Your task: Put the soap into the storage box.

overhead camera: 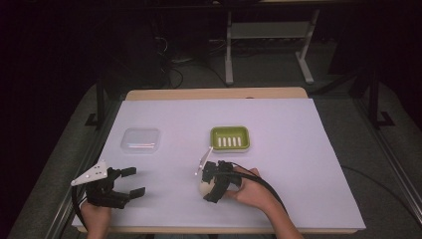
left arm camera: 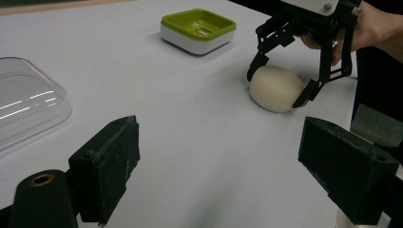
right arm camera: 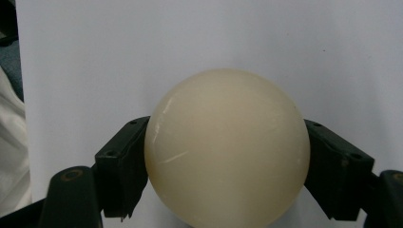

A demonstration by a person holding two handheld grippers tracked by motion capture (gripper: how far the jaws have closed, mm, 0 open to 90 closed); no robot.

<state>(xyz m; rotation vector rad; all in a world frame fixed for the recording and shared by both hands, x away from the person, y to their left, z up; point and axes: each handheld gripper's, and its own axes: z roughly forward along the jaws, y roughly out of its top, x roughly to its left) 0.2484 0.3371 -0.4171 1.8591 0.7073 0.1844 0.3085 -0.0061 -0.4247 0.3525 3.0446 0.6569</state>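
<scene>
In the high view, the right gripper (overhead camera: 209, 185) clamps a cream soap bar (overhead camera: 204, 187) at lower centre, below the green soap dish (overhead camera: 229, 138), while the left gripper (overhead camera: 130, 183) rests spread apart at lower left near the clear lid (overhead camera: 141, 141). The left gripper view shows the soap bar (left arm camera: 276, 88) at upper right on the white table (left arm camera: 190, 142), held between the right gripper's jaws, the left gripper's own jaws wide apart and holding nothing. The right gripper view shows the soap bar (right arm camera: 227, 147) at centre, both jaws pressing its sides.

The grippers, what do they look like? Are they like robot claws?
A bit, yes. Each is a black frame of thin linked bars ending in two chunky black fingers with flat pads. The left gripper carries a grey three-cornered plate dotted with small holes, and so does the right gripper. A black cable trails from the right one. The forearms are bare, without sleeves.
</scene>
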